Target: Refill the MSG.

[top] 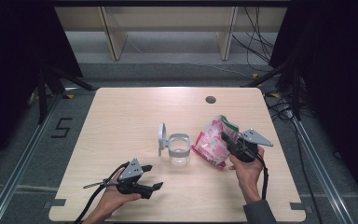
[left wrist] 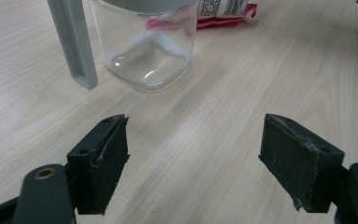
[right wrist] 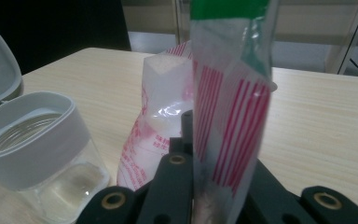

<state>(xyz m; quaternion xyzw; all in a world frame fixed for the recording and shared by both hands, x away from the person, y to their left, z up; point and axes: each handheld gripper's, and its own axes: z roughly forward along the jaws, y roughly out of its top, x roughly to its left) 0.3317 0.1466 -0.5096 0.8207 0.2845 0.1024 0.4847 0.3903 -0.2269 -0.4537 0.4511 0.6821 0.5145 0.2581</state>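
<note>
Nearest the person, the left hand-held gripper (top: 153, 177) rests low on the pale wooden counter (top: 121, 116), its two black jaws spread well apart with only bare wood between them; in the left gripper view it (left wrist: 193, 154) faces the jar. Beyond it, near the counter's middle, stands the clear square glass jar (top: 179, 150) with a grey collar and its grey hinged lid (top: 161, 136) flipped upright. Just right of the jar, the right hand-held gripper (top: 227, 138) is clamped on the edge of a red-and-white striped plastic bag of white powder with a green top (top: 214, 140), its jaws pressed together on the film (right wrist: 228, 130). The bag's lower end lies close beside the jar.
</note>
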